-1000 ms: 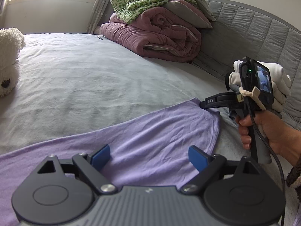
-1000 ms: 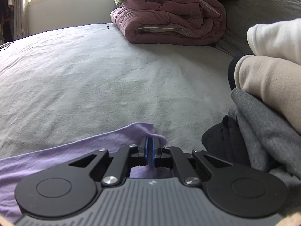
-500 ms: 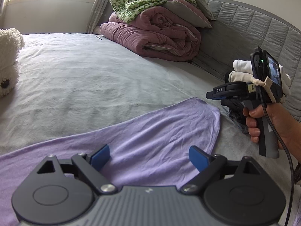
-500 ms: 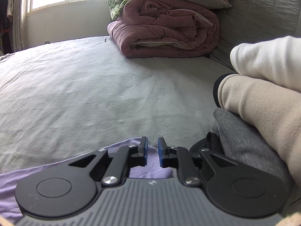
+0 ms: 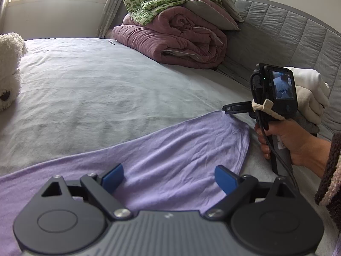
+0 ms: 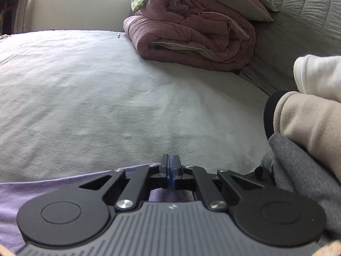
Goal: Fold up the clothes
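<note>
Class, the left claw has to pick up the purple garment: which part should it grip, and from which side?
Grip the near hem of the purple garment, approaching low from the near side. It lies flat on the bed, so only an edge gives purchase; the open left claw already straddles it.

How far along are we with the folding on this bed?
Done: a stack of folded clothes sits by the headboard. In hand: the purple garment lies flat, unfolded, on the bed; the right claw is shut at its far corner, though whether cloth is pinched I can't tell, while the left claw hovers open over the near edge. Left: every fold on it.
</note>
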Action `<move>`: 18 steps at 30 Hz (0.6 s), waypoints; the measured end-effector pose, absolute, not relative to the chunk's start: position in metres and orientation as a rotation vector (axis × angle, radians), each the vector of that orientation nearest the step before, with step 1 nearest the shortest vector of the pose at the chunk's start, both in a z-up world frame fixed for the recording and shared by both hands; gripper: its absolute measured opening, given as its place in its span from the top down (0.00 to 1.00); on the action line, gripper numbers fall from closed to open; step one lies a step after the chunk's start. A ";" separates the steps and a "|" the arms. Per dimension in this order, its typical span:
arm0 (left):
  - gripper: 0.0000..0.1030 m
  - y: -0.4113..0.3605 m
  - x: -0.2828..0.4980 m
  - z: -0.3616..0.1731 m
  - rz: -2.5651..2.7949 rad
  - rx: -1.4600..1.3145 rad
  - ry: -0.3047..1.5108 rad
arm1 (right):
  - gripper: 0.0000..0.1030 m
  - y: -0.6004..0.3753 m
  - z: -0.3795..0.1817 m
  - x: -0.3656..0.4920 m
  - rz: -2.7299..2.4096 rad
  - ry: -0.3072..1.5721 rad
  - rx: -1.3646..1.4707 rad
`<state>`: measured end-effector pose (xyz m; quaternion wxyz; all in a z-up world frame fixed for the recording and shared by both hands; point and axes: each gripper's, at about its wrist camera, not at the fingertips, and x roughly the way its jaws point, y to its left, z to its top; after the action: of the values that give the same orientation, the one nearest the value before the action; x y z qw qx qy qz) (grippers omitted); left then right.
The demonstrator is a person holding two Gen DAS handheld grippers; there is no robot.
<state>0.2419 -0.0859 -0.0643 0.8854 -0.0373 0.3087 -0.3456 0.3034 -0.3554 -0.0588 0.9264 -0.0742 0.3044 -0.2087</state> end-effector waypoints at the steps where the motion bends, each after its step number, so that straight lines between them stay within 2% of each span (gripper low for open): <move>1: 0.09 -0.086 0.242 -0.064 -0.719 -0.078 0.643 | 0.96 -0.356 -0.058 0.304 -0.433 0.621 -0.159; 4: 0.08 -0.087 0.242 -0.065 -0.721 -0.073 0.644 | 0.82 -0.352 -0.054 0.298 -0.452 0.597 -0.190; 6: 0.08 -0.089 0.241 -0.065 -0.719 -0.060 0.643 | 0.61 -0.349 -0.049 0.289 -0.457 0.573 -0.195; 16: 0.05 -0.098 0.239 -0.063 -0.707 -0.005 0.635 | 0.49 -0.323 -0.013 0.217 -0.345 0.571 -0.195; 18: 0.05 -0.096 0.237 -0.060 -0.689 -0.022 0.622 | 0.42 -0.313 -0.001 0.202 -0.301 0.560 -0.198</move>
<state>0.2374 -0.0955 -0.0602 0.8941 -0.0107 0.3000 -0.3324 0.2021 -0.3130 -0.0012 0.9451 -0.0973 0.2749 -0.1476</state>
